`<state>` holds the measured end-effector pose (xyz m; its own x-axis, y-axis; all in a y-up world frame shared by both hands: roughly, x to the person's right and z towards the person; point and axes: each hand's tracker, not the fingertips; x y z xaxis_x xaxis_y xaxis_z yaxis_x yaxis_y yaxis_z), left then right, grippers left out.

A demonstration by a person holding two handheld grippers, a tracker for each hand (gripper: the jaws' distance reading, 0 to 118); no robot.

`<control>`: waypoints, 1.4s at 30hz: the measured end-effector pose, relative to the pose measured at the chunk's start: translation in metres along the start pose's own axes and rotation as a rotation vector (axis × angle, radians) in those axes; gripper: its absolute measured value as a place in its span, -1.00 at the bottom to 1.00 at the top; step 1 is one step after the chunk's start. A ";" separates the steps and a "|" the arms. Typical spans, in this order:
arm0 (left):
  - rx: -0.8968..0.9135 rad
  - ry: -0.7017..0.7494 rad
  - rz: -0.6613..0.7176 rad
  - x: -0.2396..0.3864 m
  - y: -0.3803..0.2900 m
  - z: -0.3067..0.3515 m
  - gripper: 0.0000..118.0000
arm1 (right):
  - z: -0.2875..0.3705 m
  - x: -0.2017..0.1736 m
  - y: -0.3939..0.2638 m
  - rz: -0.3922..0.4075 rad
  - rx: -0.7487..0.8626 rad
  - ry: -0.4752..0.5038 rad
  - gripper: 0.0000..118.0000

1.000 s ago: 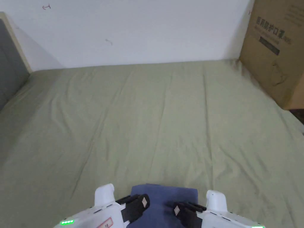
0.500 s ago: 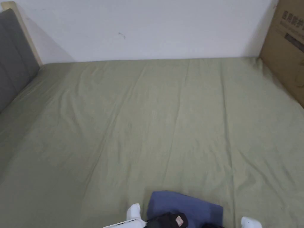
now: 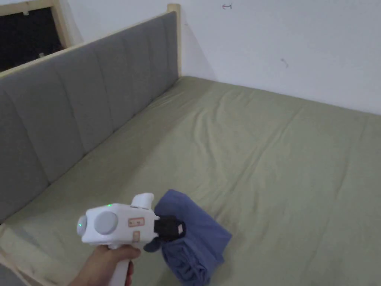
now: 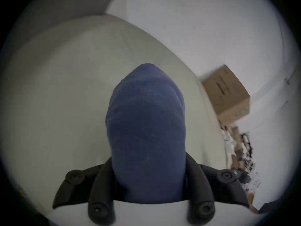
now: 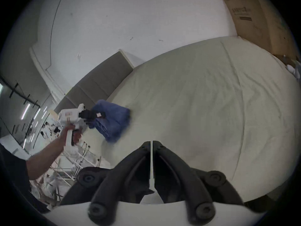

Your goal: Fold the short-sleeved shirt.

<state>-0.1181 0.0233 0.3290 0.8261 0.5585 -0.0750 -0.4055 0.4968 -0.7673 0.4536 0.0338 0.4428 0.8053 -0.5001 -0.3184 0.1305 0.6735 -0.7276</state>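
Your left hand-held gripper is now clamped on the folded dark-blue cotton short-sleeved shirt, carrying it alone toward the left edge of the olive-green sheeted bed. A second ago both worked it in front of you. Your right hand-held gripper has let go, jaws closed on nothing, so folding looks finished; the grey padded headboard stands beyond.

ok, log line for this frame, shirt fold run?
stage: carrying folded shirt | left gripper: shut on shirt, above bed | right gripper: shut, empty, apart from shirt
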 end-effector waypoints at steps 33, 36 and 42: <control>0.711 0.152 -0.650 0.336 -0.053 0.139 -0.96 | 0.180 -0.078 0.147 0.359 0.625 -0.514 -0.96; 0.732 0.152 -0.702 0.387 -0.059 0.136 -0.96 | 0.200 -0.085 0.162 0.376 0.631 -0.539 -0.96; 0.713 0.129 -0.724 0.423 -0.069 0.136 -0.96 | 0.214 -0.072 0.181 0.333 0.661 -0.511 -0.96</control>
<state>0.2068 0.3155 0.4369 0.9840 -0.0868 0.1556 0.1034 0.9894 -0.1015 0.5434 0.3084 0.4638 0.9993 -0.0262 -0.0265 0.0235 0.9950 -0.0974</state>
